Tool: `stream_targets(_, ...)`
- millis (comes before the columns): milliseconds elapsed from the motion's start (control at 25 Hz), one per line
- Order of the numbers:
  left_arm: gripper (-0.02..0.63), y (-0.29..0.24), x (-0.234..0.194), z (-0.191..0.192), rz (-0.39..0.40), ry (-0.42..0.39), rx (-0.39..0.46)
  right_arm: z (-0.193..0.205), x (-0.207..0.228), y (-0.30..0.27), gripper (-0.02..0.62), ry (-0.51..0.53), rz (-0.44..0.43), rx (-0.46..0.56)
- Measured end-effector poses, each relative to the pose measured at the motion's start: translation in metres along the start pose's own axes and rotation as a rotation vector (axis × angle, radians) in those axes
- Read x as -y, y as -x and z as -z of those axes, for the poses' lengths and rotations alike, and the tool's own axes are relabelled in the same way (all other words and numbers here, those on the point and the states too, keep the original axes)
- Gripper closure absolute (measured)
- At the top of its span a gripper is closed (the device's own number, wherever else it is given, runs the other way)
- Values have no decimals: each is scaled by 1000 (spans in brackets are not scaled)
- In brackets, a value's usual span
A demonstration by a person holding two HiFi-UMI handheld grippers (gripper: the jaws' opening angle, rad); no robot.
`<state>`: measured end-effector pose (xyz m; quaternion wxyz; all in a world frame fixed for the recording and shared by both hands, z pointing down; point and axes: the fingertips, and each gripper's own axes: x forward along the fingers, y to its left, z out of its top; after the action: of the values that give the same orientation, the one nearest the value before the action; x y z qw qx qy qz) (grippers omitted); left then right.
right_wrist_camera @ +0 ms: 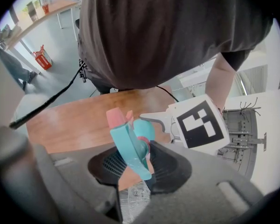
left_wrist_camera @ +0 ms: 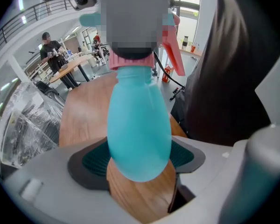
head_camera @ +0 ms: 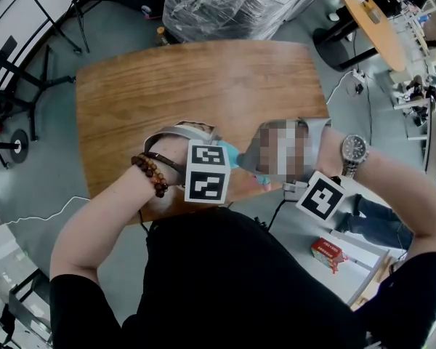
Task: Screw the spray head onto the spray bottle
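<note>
A teal spray bottle (left_wrist_camera: 137,125) sits between the ribbed pads of my left gripper (left_wrist_camera: 139,160), which is shut on its rounded body. A pink collar (left_wrist_camera: 130,60) rings the bottle's neck, and a pink trigger (left_wrist_camera: 173,55) hangs beside it. The rest of the spray head is hidden there by a mosaic patch. My right gripper (right_wrist_camera: 137,164) is shut on the teal spray head (right_wrist_camera: 128,146), whose pink tip (right_wrist_camera: 115,118) points away. The bottle (right_wrist_camera: 145,129) shows just behind the head. In the head view both marker cubes (head_camera: 207,173) (head_camera: 321,195) hover over the wooden table's (head_camera: 203,86) near edge.
A plastic-wrapped stack (head_camera: 232,2) stands beyond the table. A round wooden table (head_camera: 378,20) is at the far right, and dark stands (head_camera: 14,71) are at the left. A red box (head_camera: 327,253) lies on the floor by my right arm. A person (left_wrist_camera: 49,50) stands far off.
</note>
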<state>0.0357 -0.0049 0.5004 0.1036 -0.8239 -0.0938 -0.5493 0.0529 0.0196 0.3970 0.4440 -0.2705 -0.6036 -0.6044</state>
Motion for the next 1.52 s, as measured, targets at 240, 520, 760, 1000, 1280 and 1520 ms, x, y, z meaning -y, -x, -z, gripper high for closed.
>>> stream_targets(240, 196, 1, 3, 1, 9, -5, -9, -2, 3, 0, 476, -46, 0, 18)
stream_targets(520, 196, -3, 6, -1, 32, 10, -5, -3, 3, -3, 472, -96, -20, 17)
stream_targets(760, 196, -4, 8, -3, 39, 20, 16, 1, 4, -1, 465, -129, -23, 1)
stream_targets(1000, 196, -6, 9, -2, 48, 21, 20, 1, 0, 2, 465, -113, -21, -10)
stream_targets(1280, 196, -6, 12, -5, 61, 25, 31, -1, -1, 6, 466, -82, -20, -8)
stream_targets(1520, 196, -7, 16, -4, 71, 25, 31, -5, -5, 6, 500, -50, -17, 0)
